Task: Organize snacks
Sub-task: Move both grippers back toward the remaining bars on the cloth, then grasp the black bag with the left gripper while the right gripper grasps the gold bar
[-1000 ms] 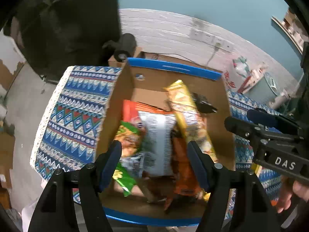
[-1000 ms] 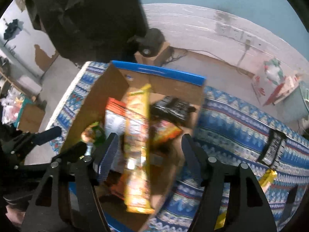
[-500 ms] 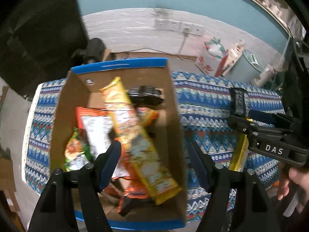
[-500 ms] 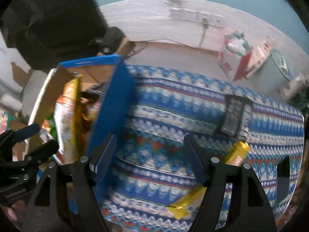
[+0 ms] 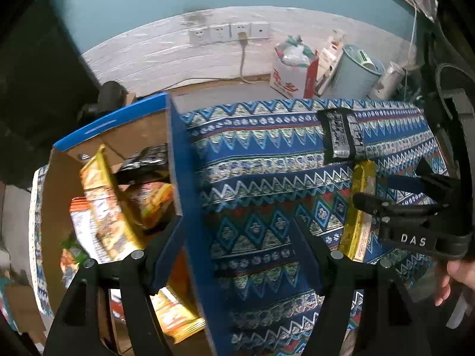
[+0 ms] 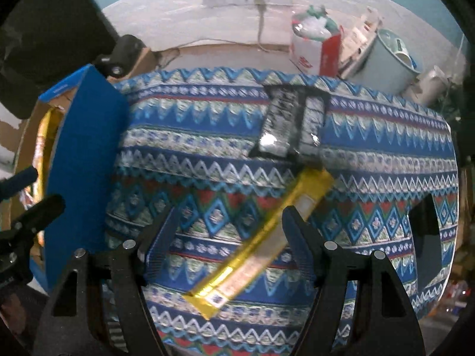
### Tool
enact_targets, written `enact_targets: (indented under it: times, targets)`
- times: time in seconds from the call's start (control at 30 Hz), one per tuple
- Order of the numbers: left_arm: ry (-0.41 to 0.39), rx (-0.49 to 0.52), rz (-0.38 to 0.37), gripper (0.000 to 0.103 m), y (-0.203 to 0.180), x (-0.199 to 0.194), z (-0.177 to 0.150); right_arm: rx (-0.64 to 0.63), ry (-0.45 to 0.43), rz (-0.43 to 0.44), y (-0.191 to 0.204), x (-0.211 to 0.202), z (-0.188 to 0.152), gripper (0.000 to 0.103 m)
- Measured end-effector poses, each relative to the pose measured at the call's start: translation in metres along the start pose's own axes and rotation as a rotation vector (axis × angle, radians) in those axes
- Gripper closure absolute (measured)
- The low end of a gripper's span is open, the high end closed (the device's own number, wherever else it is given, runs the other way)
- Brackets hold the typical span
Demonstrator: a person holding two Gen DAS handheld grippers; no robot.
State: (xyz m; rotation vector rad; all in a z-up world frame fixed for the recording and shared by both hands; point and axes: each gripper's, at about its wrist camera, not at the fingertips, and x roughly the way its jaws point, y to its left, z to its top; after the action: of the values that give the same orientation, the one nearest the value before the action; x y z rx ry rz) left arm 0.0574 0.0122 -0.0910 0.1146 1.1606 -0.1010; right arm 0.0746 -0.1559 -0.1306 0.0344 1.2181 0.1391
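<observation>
Snacks still loose on the patterned tablecloth (image 6: 207, 154) are our concern now — we judge this the reach for the next piece, with the blue cardboard box (image 6: 86, 154) already holding several packets.

Our right gripper (image 6: 225, 237) hangs over the long gold wrapper (image 6: 261, 243), jaws well apart and holding nothing; they have just been opening a little wider, and the wrapper lies on the cloth beneath the gap, untouched as far as we can tell. Our left gripper (image 5: 237, 243) is likewise spread and empty, straddling the box's blue side wall (image 5: 190, 207).

Just beyond the gold wrapper's far end lie two black-and-silver foil bars (image 6: 291, 124) side by side, seemingly touching it.

The next move, in our view, calls for lowering the right jaws across the wrapper's narrow width and closing gently — the film looks slick, crinkly and flat, so it may slide or buckle. The woven cloth looks soft, and the box is stiff, brown inside.
</observation>
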Motion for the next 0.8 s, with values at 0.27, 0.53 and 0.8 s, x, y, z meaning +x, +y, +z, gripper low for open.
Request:
enact_targets:
  times: [0.27, 0.53, 0.8]
  targets:
    - [0.083, 0.039, -0.043, 0.030, -0.029, 0.030, -0.010, 0.067, 0.067, -0.047, -0.017, 0.028, -0.024, 0.030]
    - [0.104, 0.114, 0.015, 0.029, -0.046, 0.051, -0.021, 0.104, 0.135, -0.044, -0.023, 0.056, -0.036, 0.030]
    - [0.134, 0.122, -0.005, 0.028, -0.052, 0.059, -0.019, 0.059, 0.141, -0.016, -0.019, 0.065, -0.045, 0.058]
